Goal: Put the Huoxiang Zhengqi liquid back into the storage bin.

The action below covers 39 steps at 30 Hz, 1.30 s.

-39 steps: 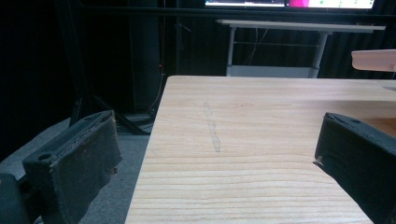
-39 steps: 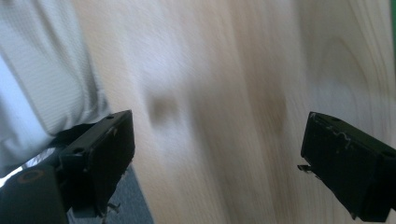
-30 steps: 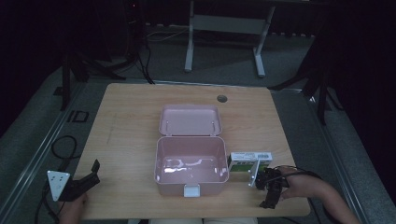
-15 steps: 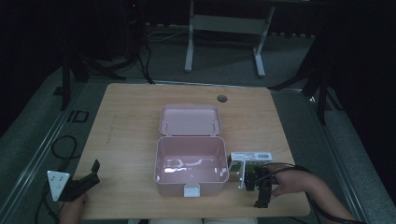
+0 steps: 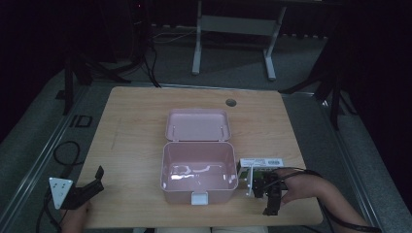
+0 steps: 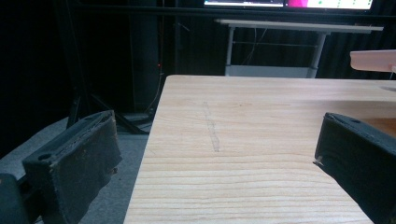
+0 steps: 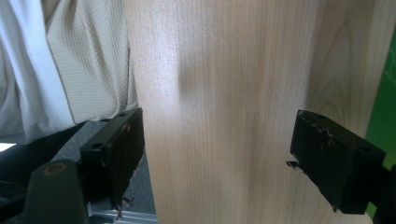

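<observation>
An open pink box [image 5: 199,172] stands mid-table with its lid [image 5: 197,125] folded back flat. Just right of it lies a small white and green carton [image 5: 261,163]. My right gripper [image 5: 268,204] hovers close in front of that carton, held by a hand. In the right gripper view my right gripper [image 7: 217,140] is open over bare wood, with a green surface [image 7: 385,102] at the right edge. My left gripper [image 5: 94,183] rests open at the table's front left corner. In the left gripper view my left gripper [image 6: 215,140] has nothing between its jaws.
The wooden table [image 5: 136,131] has a cable hole [image 5: 231,102] near its back edge. A corner of the pink lid [image 6: 373,59] shows far right in the left gripper view. The person's light clothing [image 7: 56,60] lies past the table's front edge. Dark stands and a desk frame [image 5: 233,29] are behind.
The right hand and its gripper have drifted slightly left, closer to the pink box and the carton. The left gripper has stayed put.
</observation>
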{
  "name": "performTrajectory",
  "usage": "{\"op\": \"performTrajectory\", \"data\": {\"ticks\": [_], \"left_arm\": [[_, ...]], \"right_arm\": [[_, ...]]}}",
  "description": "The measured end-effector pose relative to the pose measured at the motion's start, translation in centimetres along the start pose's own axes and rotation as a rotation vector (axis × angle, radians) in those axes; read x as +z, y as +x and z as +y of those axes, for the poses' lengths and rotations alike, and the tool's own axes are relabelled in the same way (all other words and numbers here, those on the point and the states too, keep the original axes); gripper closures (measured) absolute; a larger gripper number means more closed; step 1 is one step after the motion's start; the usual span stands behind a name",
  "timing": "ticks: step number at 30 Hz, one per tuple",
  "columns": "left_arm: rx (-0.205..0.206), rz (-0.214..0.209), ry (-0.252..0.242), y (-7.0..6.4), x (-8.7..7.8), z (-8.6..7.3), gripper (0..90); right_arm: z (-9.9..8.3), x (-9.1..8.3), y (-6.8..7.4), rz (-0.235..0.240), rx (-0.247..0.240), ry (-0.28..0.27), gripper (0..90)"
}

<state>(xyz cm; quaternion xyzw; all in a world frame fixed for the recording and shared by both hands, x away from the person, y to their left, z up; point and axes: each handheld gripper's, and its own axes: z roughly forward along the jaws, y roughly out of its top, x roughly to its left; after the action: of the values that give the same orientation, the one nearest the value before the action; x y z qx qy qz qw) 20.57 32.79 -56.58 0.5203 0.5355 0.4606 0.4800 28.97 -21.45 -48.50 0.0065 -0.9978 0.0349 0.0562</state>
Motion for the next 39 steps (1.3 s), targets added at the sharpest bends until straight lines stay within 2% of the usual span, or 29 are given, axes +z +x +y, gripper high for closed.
{"op": "performTrajectory", "data": {"ticks": [3,8,22,29,39], "left_arm": [[-0.001,-0.001,0.0,0.0,0.0,0.0,0.4],[-0.002,0.0,0.001,0.0,0.0,0.0,0.4],[-0.002,0.003,0.0,0.0,0.0,0.0,0.4],[-0.003,0.001,0.002,0.0,0.0,0.0,0.4],[-0.003,0.0,0.004,0.0,0.0,0.0,0.4]], "right_arm": [[0.0,-0.8,0.1,0.005,-0.014,-0.007,20.5],[0.0,-2.1,0.0,-0.012,-0.023,-0.012,21.8],[-0.2,-5.1,-0.4,-0.049,-0.029,-0.009,22.5],[-0.6,-7.1,-1.7,-0.076,-0.024,-0.024,23.0],[-0.8,-8.1,-4.3,-0.092,0.012,-0.012,25.0]]}}
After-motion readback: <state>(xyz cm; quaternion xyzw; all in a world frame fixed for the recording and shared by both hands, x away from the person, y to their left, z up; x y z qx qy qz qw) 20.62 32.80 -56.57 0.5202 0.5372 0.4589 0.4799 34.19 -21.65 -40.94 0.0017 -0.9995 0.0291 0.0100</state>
